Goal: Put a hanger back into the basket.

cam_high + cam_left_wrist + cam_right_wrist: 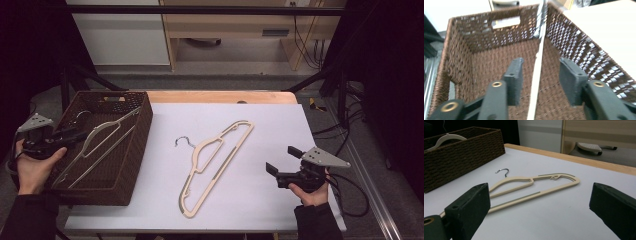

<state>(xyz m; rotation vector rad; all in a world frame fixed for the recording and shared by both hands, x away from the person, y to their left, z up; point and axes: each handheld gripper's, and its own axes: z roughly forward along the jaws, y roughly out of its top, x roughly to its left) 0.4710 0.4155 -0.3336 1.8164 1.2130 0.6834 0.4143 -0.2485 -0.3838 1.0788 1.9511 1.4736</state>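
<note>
Left gripper (539, 77) over basket (141, 135), jaws apart around hanger bar (537, 75) inside (not clamped). Right gripper (283, 165) open, right of table hanger (212, 162). Risk: shallow grip, hanger snags rim.

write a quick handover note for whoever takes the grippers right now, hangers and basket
Left gripper: open over the basket, jaws astride a bar of the hanger in the basket, not clamped.
Right gripper: open, empty, above the table to the right of the table hanger, not touching it.
Done, it seems: one hanger is in the basket, leaning across it with one end on the rim.
Left, probably: the table hanger lies flat on the white surface, hook toward the basket; likely it goes in next.
</note>
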